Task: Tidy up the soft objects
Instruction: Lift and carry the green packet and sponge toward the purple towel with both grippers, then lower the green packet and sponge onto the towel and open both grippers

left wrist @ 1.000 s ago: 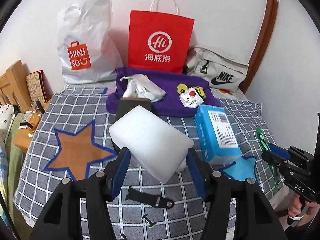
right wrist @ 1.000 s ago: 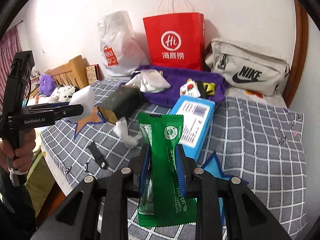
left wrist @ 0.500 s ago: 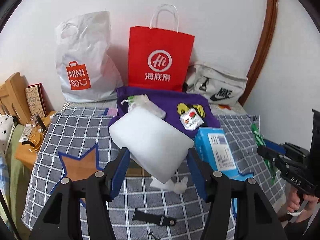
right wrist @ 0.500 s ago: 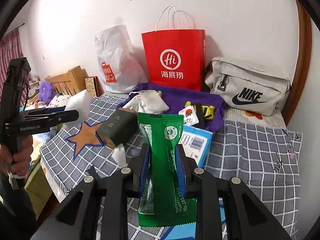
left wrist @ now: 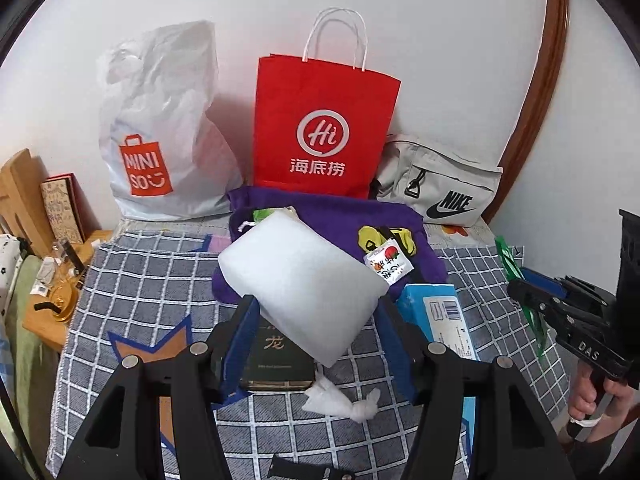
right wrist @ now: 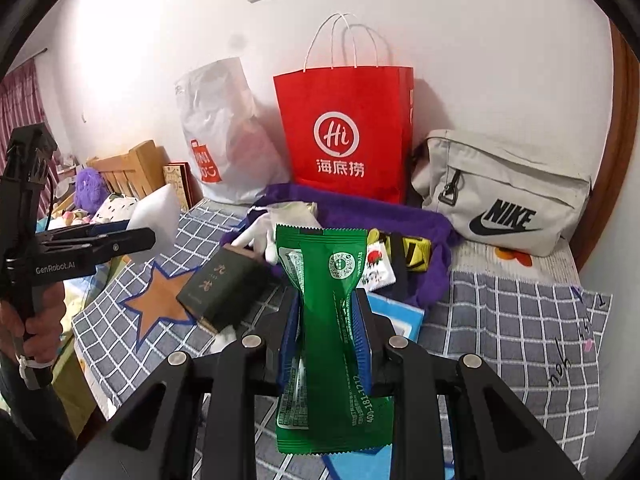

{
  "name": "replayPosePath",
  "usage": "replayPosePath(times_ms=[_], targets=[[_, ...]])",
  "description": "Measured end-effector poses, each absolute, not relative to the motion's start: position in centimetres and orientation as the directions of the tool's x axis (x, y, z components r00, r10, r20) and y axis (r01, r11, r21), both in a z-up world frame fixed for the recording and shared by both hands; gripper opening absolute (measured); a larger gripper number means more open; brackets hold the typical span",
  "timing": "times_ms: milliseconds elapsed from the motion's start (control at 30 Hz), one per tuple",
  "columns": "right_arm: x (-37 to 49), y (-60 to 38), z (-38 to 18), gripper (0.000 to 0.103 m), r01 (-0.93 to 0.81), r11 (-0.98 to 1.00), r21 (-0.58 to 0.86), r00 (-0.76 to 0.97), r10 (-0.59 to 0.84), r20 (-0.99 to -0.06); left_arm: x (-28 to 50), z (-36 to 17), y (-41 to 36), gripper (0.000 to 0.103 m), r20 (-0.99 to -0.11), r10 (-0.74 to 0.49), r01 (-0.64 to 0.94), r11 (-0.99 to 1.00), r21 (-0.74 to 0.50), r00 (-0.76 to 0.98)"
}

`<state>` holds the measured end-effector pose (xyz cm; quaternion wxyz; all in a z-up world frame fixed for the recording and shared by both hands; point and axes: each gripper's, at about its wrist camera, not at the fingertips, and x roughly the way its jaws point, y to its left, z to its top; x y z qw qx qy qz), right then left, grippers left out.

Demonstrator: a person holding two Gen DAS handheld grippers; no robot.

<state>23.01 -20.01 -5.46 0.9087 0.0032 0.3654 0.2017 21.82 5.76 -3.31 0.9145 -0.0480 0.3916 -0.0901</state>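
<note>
Left tool: clamped on a white foam block, held above the checked bedspread. Under the block, a dark box and a crumpled tissue; ahead, a purple cloth, then a red paper bag, a white plastic bag to its left and a grey pouch to its right.

Right tool: clamped on a green sachet, upright between the pads, with a blue box just beyond and below.
</note>
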Motion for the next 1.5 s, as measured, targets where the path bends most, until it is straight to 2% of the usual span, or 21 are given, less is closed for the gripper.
replayPosePath(times_ms=[867, 1500], targets=[[35.7, -19.8, -6.6, 0.027, -0.344, 0.923, 0.17, 0.666, 0.368, -0.649, 30.9, -5.9, 5.4, 0.059, -0.764, -0.164, 0.113, 0.986, -0.119, 0.624], [41.4, -20.8, -13.2, 0.027, -0.305, 0.923, 0.234, 0.578, 0.375, -0.724, 37.9, -7.1, 3.2, 0.059, -0.771, -0.159, 0.147, 0.985, -0.086, 0.617]])
